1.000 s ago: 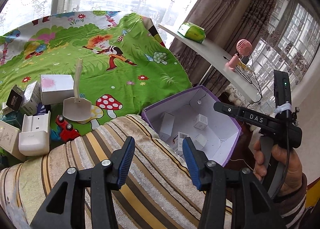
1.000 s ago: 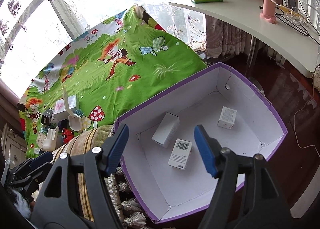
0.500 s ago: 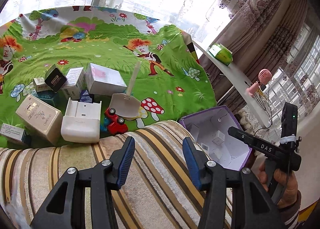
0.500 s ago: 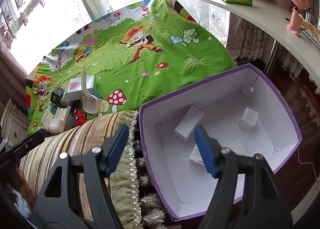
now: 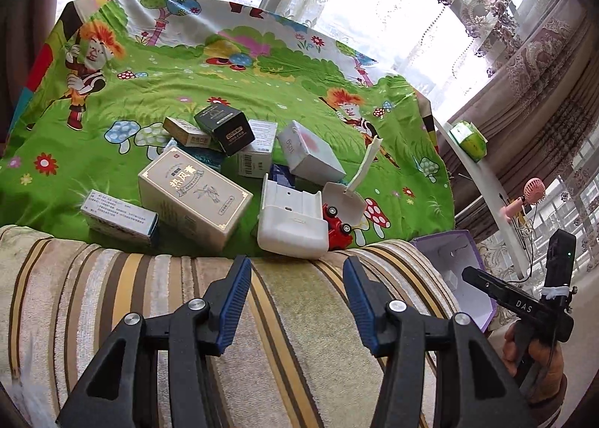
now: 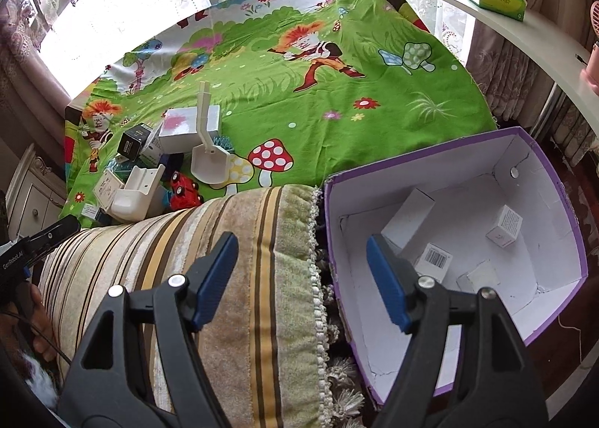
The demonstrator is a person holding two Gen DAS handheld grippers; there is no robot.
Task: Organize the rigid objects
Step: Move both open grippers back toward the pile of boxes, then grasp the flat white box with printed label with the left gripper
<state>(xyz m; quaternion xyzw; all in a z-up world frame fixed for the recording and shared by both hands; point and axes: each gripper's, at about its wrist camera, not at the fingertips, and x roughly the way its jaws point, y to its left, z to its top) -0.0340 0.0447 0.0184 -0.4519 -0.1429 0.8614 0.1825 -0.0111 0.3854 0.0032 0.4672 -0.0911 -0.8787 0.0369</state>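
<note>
Left gripper (image 5: 295,300): fingers spread, empty, over the striped cushion (image 5: 262,315); the white plastic holder (image 5: 294,222) lies just beyond it at the near edge of the pile on the green cloth (image 5: 262,91). Right gripper (image 6: 301,278): spread, empty, beside the purple box (image 6: 561,211) holding small cartons (image 6: 505,228). Square your left fingers across the holder's narrow sides before closing, so you don't nudge the red toy car (image 5: 337,226) touching it.

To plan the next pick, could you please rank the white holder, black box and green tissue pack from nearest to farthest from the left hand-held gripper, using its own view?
1. White holder, just ahead of the left hand-held gripper.
2. Black box, farther back, slightly left.
3. Green tissue pack, far right on the shelf.
</note>
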